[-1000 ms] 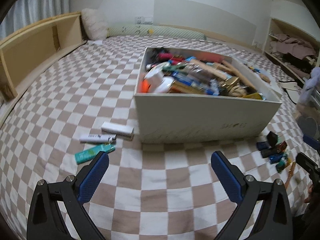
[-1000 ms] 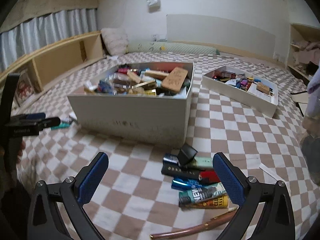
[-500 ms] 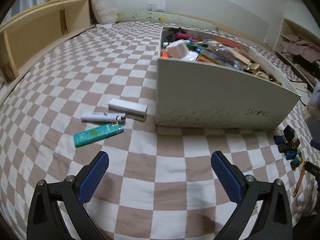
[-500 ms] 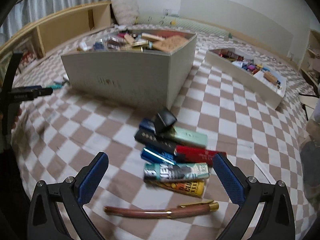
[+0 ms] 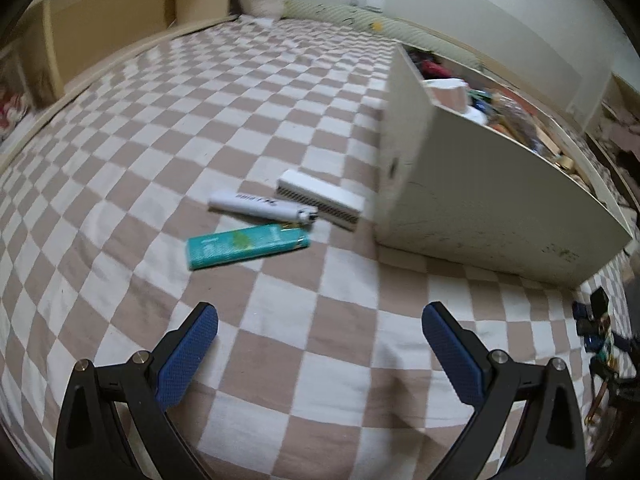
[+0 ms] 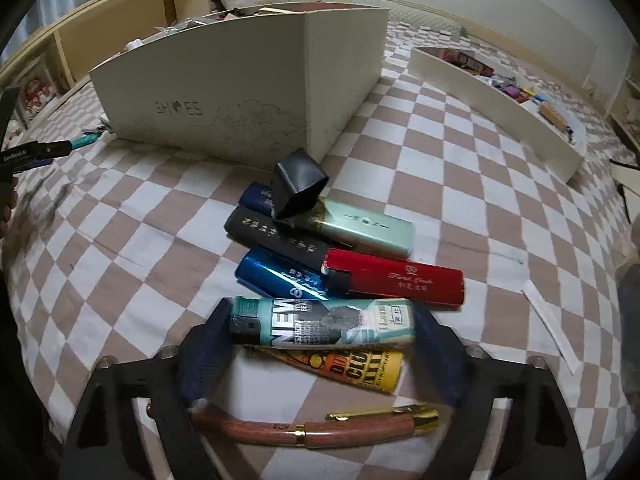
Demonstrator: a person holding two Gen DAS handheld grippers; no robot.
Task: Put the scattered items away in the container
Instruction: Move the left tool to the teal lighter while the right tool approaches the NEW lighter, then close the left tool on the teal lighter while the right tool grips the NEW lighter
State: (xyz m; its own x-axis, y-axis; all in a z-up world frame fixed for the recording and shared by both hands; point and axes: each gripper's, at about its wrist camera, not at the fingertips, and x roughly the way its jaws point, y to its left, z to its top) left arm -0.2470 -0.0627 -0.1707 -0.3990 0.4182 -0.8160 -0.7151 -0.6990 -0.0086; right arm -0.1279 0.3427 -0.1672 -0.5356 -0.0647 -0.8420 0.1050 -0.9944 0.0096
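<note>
My right gripper [image 6: 322, 316] sits low over a pile of lighters in front of the white box [image 6: 224, 92]. Its jaws are closing, and the blurred pads stand just at the two ends of the teal "NEW" lighter [image 6: 324, 326]. Under that lighter lie a yellow lighter [image 6: 352, 368] and a wooden pen [image 6: 316, 432]. Beyond it lie red [image 6: 396, 282], blue [image 6: 280, 276], black [image 6: 276, 236] and pale green [image 6: 364, 226] lighters. My left gripper [image 5: 320, 316] is open and empty above the bedspread. Ahead of it lie a teal lighter [image 5: 248, 246], a white lighter [image 5: 260, 209] and a slim white case [image 5: 320, 200], left of the box [image 5: 480, 208].
The box is heaped with several items. A black cap [image 6: 298, 184] rests on the lighter pile. A shallow white tray [image 6: 500, 104] with small things lies to the far right, and a white paper strip [image 6: 548, 332] sits to the right. Wooden shelving runs along the left side of the bed.
Both grippers have sunk closer to the bedspread. The right jaws have narrowed around the teal "NEW" lighter. The left gripper has shifted left, toward the three items beside the box.
</note>
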